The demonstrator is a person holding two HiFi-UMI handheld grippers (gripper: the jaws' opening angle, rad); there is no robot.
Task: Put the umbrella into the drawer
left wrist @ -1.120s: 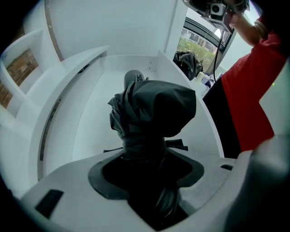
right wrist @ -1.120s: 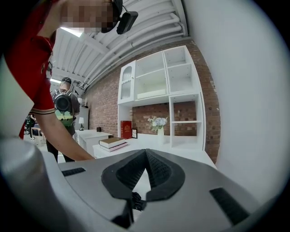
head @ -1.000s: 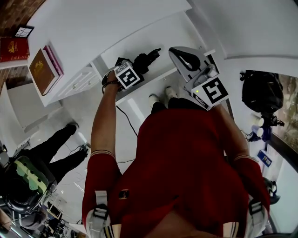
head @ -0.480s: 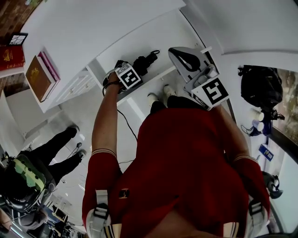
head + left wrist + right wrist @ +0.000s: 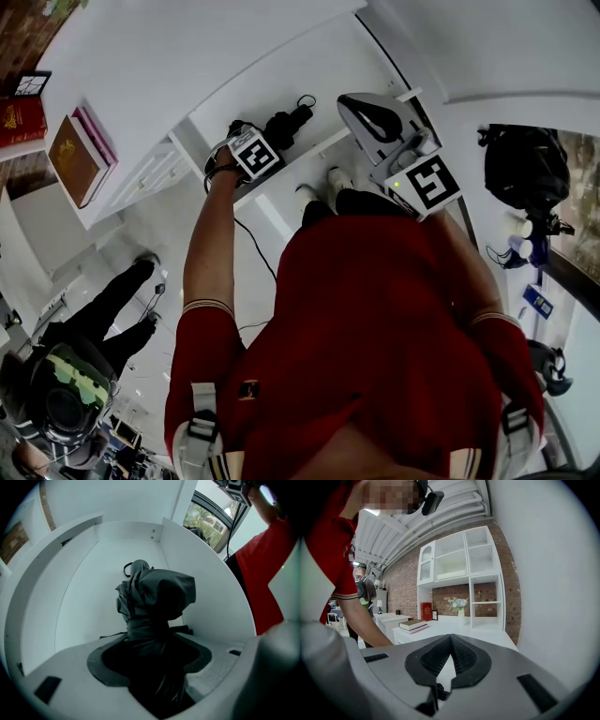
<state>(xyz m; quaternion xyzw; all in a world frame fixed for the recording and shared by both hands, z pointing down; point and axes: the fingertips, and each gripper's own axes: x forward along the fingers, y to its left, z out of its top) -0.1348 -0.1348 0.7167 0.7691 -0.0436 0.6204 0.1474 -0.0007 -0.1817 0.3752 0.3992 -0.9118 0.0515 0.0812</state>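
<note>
Left gripper view shows the left gripper (image 5: 150,653) with its jaws wide and clamped on the folded dark umbrella (image 5: 157,597), whose bunched cloth fills the gap between the pads. The umbrella's long axis runs straight out along the jaws' line, away from the gripper. Its far end (image 5: 139,567), which carries a small cord loop, points down into the open white drawer (image 5: 79,592). Drawer walls rise on both sides of the jaws and beyond them, so the umbrella sits inside the drawer; whether its far end touches the floor I cannot tell. From the head view the umbrella stretches away from the left gripper, slanting towards the right gripper's side. The right gripper (image 5: 451,641) is held well apart from the umbrella, with its pads together at the tips and nothing between them
</note>
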